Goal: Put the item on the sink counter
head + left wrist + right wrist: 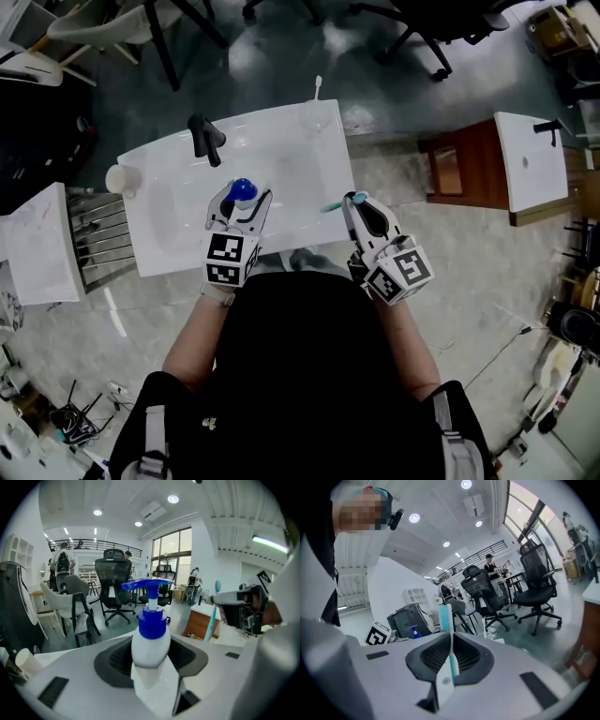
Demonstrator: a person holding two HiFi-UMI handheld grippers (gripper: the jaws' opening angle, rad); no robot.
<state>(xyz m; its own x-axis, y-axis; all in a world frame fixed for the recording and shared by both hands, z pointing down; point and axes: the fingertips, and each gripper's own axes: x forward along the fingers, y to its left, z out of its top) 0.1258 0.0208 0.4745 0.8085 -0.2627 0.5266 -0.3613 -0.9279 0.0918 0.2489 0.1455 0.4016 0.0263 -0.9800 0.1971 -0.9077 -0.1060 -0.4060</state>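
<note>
The left gripper (pixel 238 208) is clamped on a white pump bottle (pixel 150 644) with a blue collar and spout. The wide-set jaws press its lower body from both sides, and it stands upright between them. In the head view the bottle sits over the sink (pixel 281 150), towards its near edge and about midway along it. Whether its base touches the sink surface cannot be told. The right gripper (pixel 361 208) is just off the sink's near right corner, its jaws closed on the handle of a teal and white toothbrush (pixel 449 639). The bristle end sticks out past the jaw tips and reaches over the sink's right rim. A black faucet (pixel 206 139) stands at the sink's far left. A pale cup (pixel 122 178) rests on the sink's left end, and a clear glass (pixel 317 114) holding something thin and white stands at its far right corner. A wooden cabinet (pixel 469 169) stands right of the sink, and a wire rack (pixel 94 234) left of it.
</note>
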